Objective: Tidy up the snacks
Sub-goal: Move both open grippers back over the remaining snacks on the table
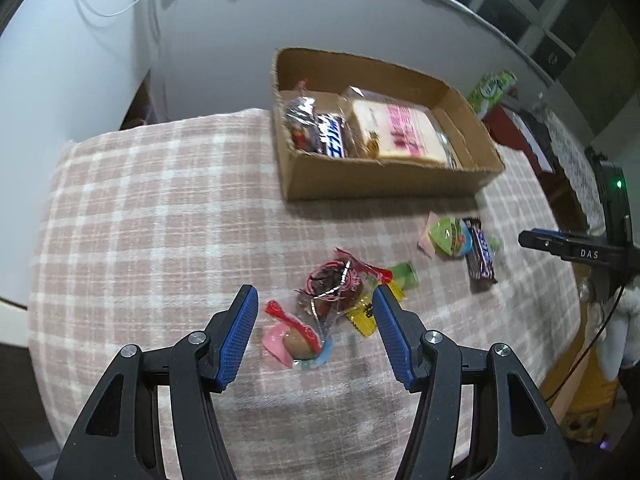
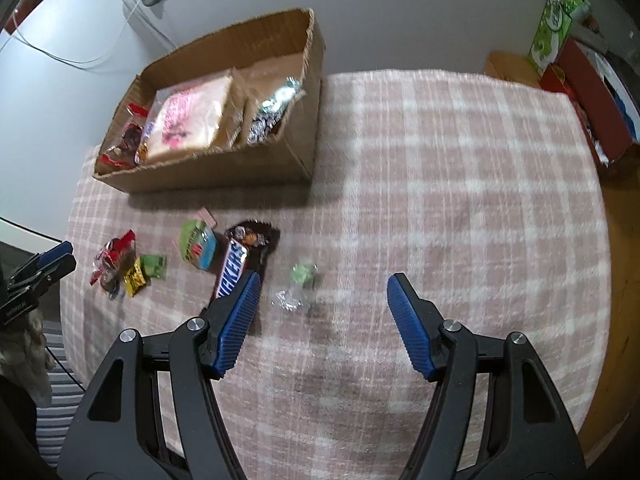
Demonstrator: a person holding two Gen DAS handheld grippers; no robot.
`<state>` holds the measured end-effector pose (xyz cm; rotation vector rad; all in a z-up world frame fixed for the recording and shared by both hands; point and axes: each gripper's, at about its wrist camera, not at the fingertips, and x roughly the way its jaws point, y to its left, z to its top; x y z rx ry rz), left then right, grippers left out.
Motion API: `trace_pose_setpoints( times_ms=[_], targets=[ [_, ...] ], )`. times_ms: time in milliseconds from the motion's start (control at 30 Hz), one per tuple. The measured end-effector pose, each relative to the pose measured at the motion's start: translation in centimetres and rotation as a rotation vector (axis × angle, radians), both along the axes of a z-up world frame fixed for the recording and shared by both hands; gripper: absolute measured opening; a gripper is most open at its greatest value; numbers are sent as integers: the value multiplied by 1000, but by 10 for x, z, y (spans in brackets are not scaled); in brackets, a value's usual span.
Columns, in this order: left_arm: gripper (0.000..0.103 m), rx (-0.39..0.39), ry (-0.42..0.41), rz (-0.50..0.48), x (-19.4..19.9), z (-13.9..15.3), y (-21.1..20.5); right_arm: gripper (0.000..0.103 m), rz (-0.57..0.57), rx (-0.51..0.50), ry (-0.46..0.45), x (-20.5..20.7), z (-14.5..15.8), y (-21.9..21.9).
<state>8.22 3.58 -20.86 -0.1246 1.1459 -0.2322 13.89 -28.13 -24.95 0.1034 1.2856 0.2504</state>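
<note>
A cardboard box (image 1: 384, 182) (image 2: 248, 168) stands on the checked cloth and holds several packed snacks, among them a pink-labelled bread pack (image 1: 400, 132) (image 2: 188, 120). My left gripper (image 1: 314, 298) is open above a pile of small wrapped sweets (image 1: 332, 292) (image 2: 120, 268), with a pink-wrapped sweet (image 1: 296, 344) just before it. My right gripper (image 2: 322, 284) is open over a small green sweet in clear wrap (image 2: 302, 276). A Snickers bar (image 2: 234, 272) (image 1: 482, 254) lies by its left finger, next to a green round snack (image 2: 196, 246) (image 1: 450, 236).
The pink checked cloth (image 2: 440, 200) covers the table. A green carton (image 2: 554, 28) (image 1: 490, 90) and a red box (image 2: 592, 100) stand past the table's far right edge. The right gripper shows at the right in the left wrist view (image 1: 560, 244).
</note>
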Motion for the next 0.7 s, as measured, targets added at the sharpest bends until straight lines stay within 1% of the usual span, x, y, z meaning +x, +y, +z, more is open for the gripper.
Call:
trace_pose_setpoints(
  times_ms=[67,333,700],
  targets=[
    [59,4,10,-22,2,-4,-4,69,2,-7,6,-1,-4,2],
    [59,82,27,-106,10,-18,-21,69,7,-11,42,5,-18,12],
    [59,68,63,-113,22,-32,-19,69,40,-28,63,10,-29,22]
  ],
)
